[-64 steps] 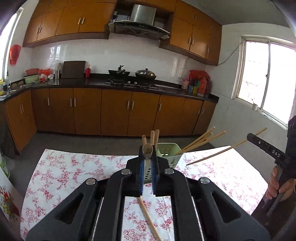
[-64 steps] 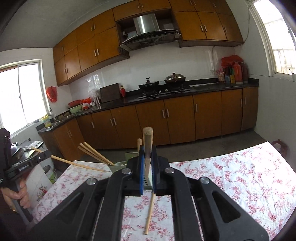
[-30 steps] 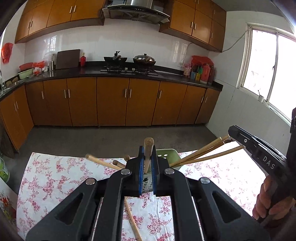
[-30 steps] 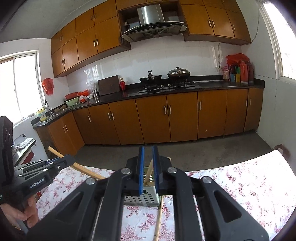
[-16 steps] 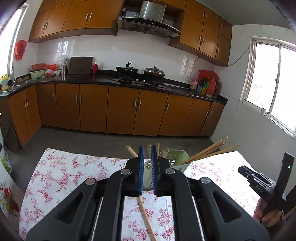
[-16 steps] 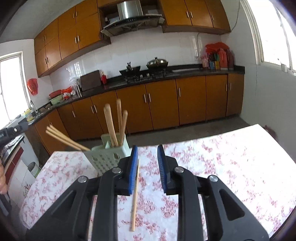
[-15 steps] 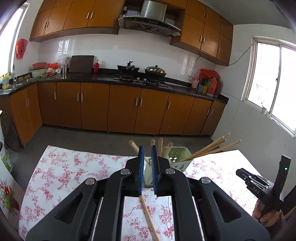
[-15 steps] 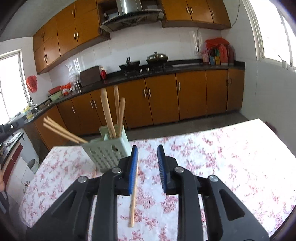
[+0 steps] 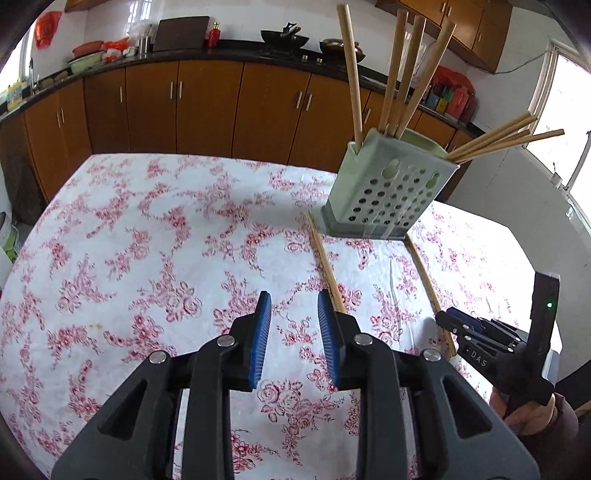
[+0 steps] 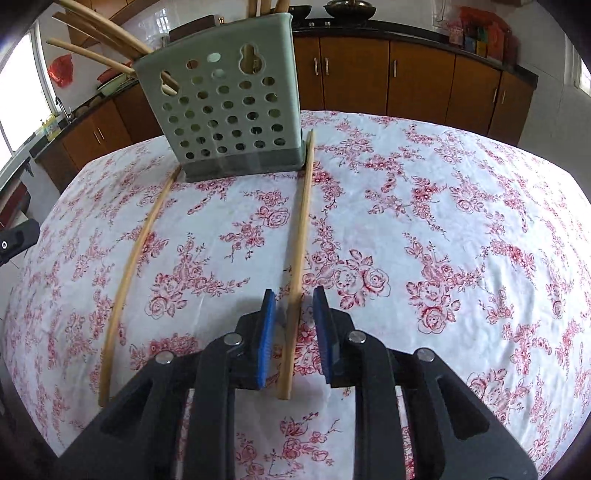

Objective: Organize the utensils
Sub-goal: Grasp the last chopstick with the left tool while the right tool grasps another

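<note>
A: What is the surface, and what lies around it?

B: A table under a white cloth printed with red roses. Behind it runs a kitchen: brown cabinets below a dark counter, a pan on the hob, a bright window at the right.

A: From left to right on the cloth?

B: In the left wrist view, the left gripper hangs with its blue pads parted and nothing between them. One chopstick lies just past its right pad, running up to the pale green perforated holder, which stands upright with sticks fanning out of it. A second chopstick lies right of that, its far end at the holder's base. The right gripper is spread, straddling a chopstick on the cloth without pinching it.

A: Against half a second ago?

B: Both grippers have dropped low toward the table and their jaws stand wider. The holder now looms larger and higher.
</note>
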A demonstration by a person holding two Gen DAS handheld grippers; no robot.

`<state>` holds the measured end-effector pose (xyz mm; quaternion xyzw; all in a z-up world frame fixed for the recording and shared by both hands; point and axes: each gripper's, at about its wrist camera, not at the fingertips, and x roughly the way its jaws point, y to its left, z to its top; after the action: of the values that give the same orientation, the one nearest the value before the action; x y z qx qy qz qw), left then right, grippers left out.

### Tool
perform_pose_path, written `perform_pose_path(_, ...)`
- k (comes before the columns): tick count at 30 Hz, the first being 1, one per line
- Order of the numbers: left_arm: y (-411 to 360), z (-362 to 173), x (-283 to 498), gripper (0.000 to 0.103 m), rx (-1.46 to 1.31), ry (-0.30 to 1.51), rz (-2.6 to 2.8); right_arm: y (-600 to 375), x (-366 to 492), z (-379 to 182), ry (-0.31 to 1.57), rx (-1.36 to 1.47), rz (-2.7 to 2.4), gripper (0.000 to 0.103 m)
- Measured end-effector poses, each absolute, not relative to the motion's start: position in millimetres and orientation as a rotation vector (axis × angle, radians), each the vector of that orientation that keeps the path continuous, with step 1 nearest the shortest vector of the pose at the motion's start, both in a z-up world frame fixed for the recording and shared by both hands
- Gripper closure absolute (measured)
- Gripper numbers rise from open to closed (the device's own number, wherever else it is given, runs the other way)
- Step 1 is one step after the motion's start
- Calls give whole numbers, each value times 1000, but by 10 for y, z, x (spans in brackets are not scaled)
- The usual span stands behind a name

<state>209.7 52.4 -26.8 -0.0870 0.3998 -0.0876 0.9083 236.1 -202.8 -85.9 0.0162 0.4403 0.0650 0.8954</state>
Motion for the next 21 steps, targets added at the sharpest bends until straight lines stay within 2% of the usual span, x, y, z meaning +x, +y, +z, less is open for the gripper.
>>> perform_pose_path(1,506,-314,2100,75,-185,834,-188,-2046,2352,-870,909,21,121,95)
perform_pose_path(7,250,-503,2084,65,-176,858,-235,-2520,2334,-851,896,108,-18,95)
perform_pose_path(12,-8,-645,2091,64,-121,894,-244,-2976,2312,-840,889,200,-169,95)
perform_pose_path(18,-259,-833,2115,64,-36,937,-191,-3024,2240,-825,894,185,-159,95)
perform_pose_path(20,-311,-851,2103,71,1,920,-159,-2979,2220,-814,894,175,-141,95)
perform_pose_path(21,-325,-854,2107,84,24,914,-136,-2938,2233,-824,893,169,-132,95)
